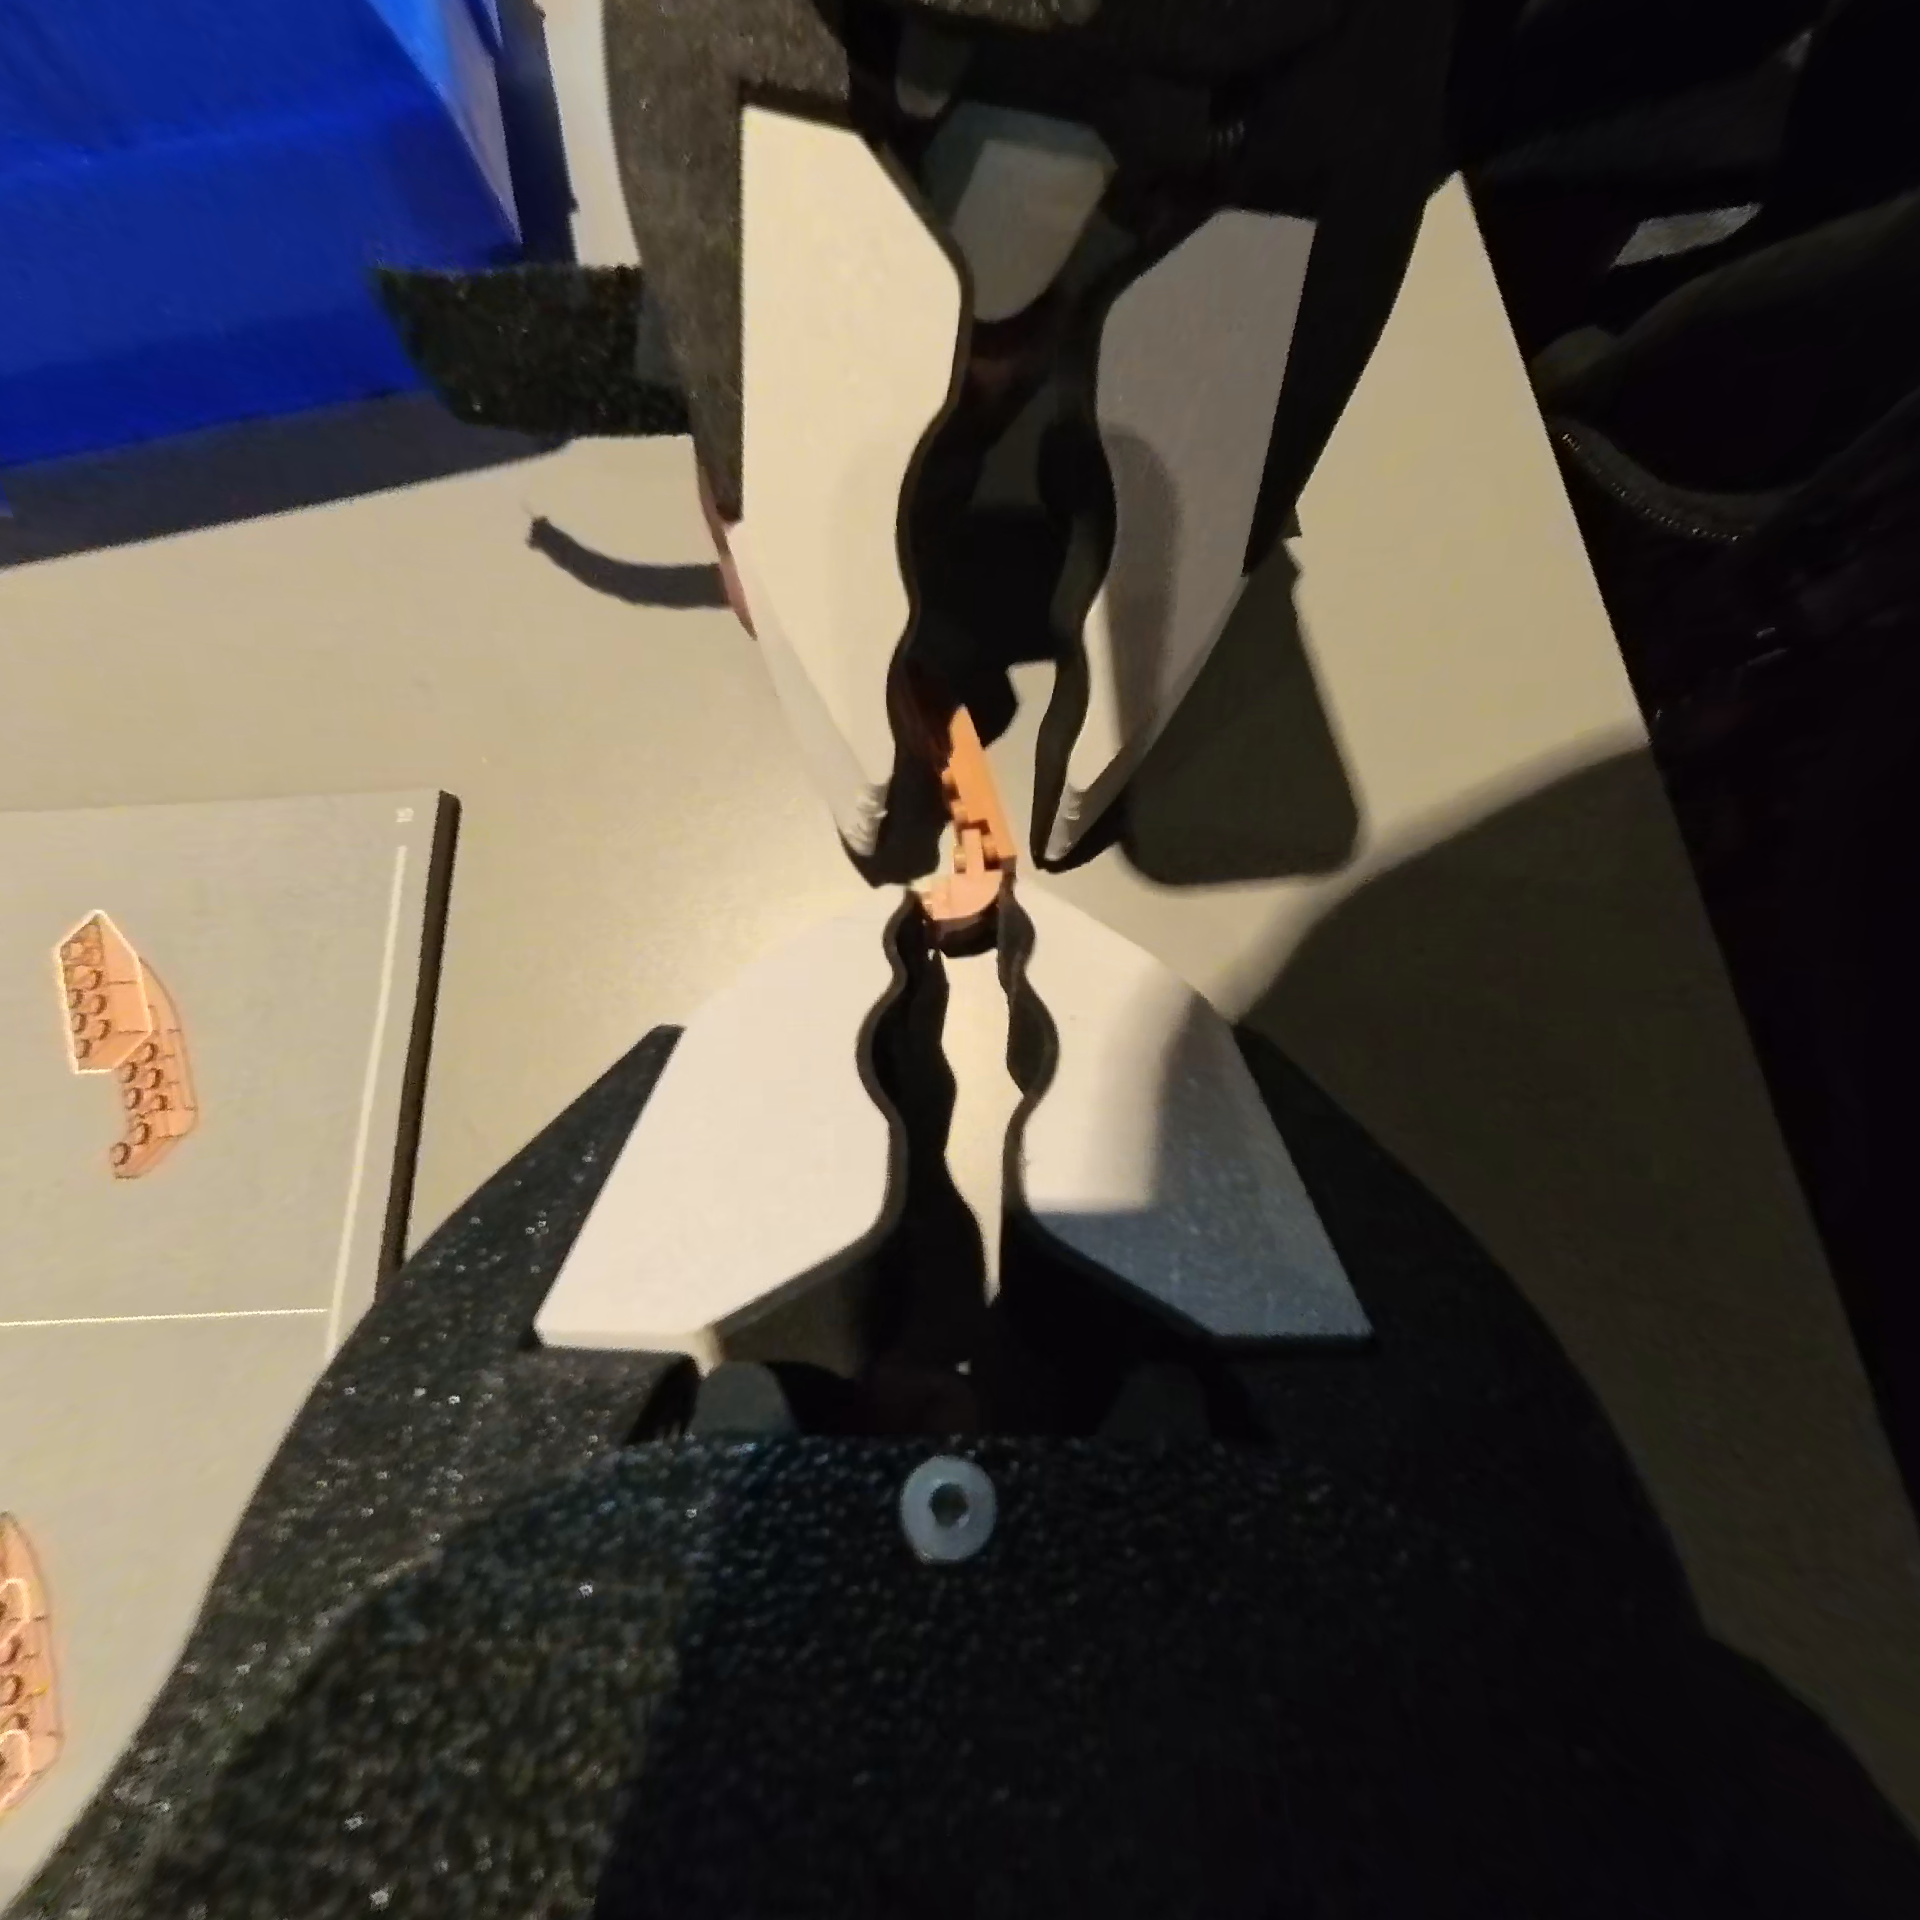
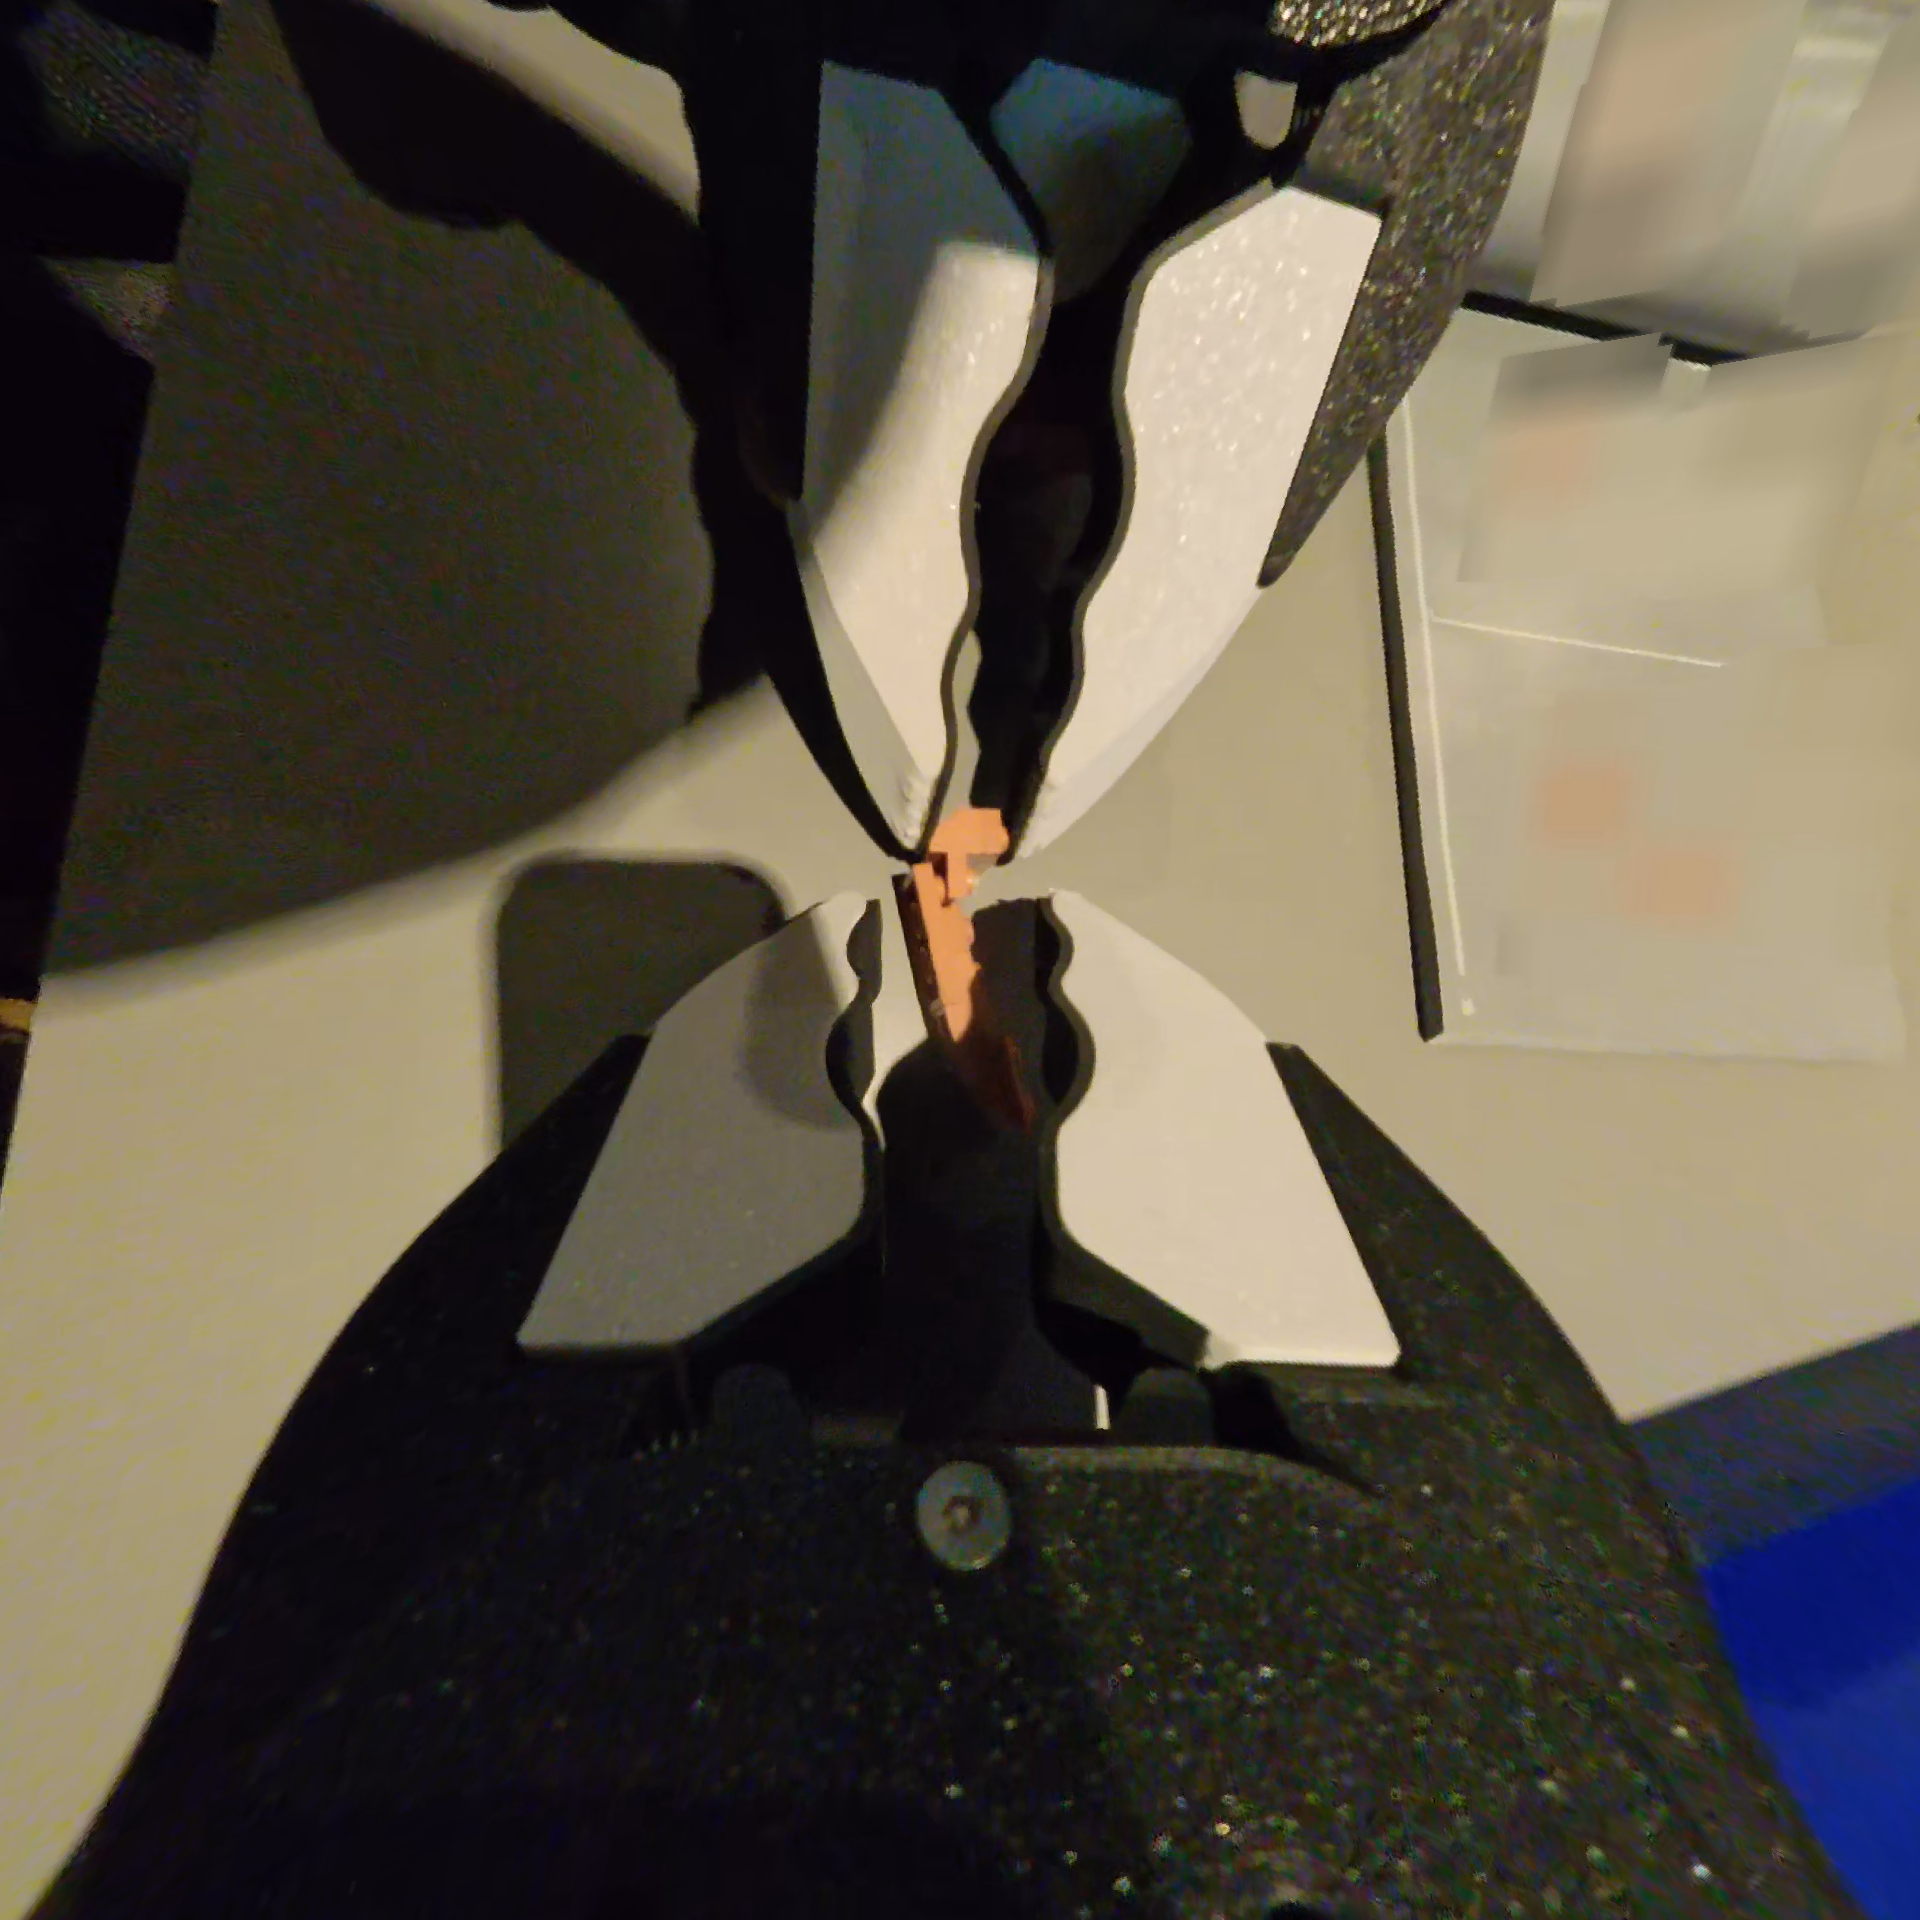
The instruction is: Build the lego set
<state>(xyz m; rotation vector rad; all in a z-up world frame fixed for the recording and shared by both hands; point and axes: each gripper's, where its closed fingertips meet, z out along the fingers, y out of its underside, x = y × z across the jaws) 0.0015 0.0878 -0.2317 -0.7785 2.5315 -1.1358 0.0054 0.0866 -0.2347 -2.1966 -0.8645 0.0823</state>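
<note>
My two grippers meet tip to tip above the grey table. My left gripper (image 1: 962,914) is shut on a small orange Lego piece (image 1: 957,902) at its fingertips. My right gripper (image 1: 966,836) comes in from the top of the left wrist view, shut on a long orange Lego plate (image 1: 971,774) held edge-on. In the right wrist view, the right gripper (image 2: 961,902) holds that plate (image 2: 940,966) between its fingers. The left gripper (image 2: 961,836) points down from above with the small piece (image 2: 971,831). The two orange parts touch at the tips.
An open instruction booklet (image 1: 208,1039) lies on the table to the left of the left wrist view; it also shows in the right wrist view (image 2: 1610,1039). A blue bin (image 1: 208,208) stands at the far left, and it shows at the lower right of the right wrist view (image 2: 1829,1683). My two grippers' fingertips are within a few centimetres of each other.
</note>
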